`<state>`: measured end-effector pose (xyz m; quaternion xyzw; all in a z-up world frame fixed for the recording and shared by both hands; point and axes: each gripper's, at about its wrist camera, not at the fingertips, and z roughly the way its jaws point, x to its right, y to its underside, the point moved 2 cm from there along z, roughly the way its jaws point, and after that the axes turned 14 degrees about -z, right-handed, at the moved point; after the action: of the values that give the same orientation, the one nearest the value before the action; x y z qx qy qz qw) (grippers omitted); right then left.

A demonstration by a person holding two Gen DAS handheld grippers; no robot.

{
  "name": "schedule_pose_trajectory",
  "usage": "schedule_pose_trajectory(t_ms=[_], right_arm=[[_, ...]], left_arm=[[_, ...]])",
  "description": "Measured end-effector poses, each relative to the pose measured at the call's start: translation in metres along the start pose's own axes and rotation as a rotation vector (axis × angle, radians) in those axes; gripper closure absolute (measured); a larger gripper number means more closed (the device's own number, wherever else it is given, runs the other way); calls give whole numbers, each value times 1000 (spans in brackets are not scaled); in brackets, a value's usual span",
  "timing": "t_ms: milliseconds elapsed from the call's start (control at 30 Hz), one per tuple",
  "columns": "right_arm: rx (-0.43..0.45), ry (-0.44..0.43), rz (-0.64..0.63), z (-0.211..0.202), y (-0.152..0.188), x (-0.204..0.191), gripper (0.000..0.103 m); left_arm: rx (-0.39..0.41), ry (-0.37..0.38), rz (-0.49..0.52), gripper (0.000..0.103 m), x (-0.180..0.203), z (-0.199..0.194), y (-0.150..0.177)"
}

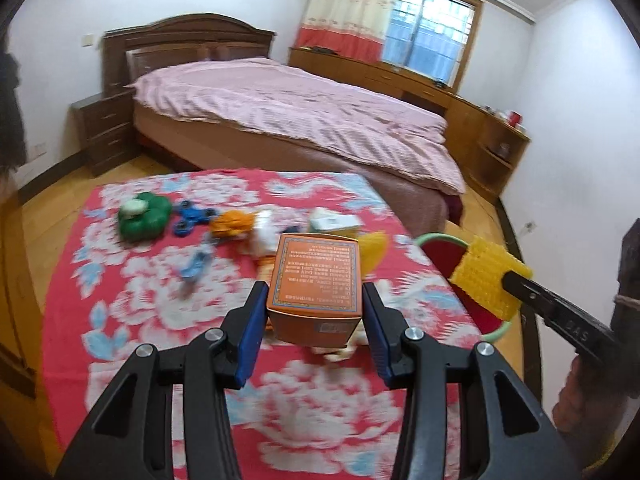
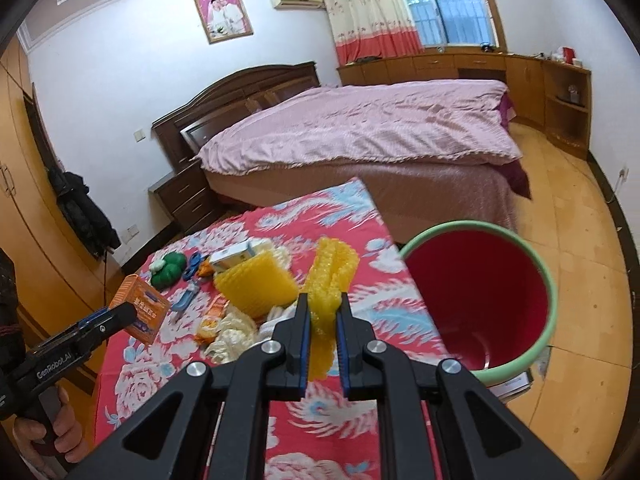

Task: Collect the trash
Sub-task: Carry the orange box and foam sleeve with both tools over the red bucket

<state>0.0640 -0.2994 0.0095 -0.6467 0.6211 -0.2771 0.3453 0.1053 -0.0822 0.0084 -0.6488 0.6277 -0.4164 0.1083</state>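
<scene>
My left gripper (image 1: 315,294) is shut on an orange carton (image 1: 316,284) and holds it above the red flowered table cloth (image 1: 140,304). My right gripper (image 2: 323,308) is shut on a strip of yellow foam netting (image 2: 330,276), lifted over the table's right side. The same netting shows in the left wrist view (image 1: 486,276), near the bin. A red bin with a green rim (image 2: 480,292) stands on the floor just right of the table. The left gripper with the carton (image 2: 140,314) shows at the left of the right wrist view.
On the table lie a green toy (image 1: 142,220), a blue fidget spinner (image 1: 192,218), a yellow foam block (image 2: 256,286), a small white box (image 2: 232,258), crumpled white wrappers (image 2: 232,332) and an orange wrapper (image 1: 232,224). A bed (image 2: 360,136) stands beyond the table.
</scene>
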Motion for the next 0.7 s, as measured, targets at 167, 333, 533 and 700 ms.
schedule_pose_trajectory(t_ms=[167,333,533,700], right_arm=[[5,35,33,-8,3,28,90],[-3,70,88,-8,9,62,90],[-20,127,152,-2,23,103,90],[-46,164,192,8,35,133,90]], left_arm=[[-34,50,67,56,43,14,4],[-79,102,139,56,86,39,10],[-141,147,215,56,136,79,23],[-196,170,256,56,166,113,36]])
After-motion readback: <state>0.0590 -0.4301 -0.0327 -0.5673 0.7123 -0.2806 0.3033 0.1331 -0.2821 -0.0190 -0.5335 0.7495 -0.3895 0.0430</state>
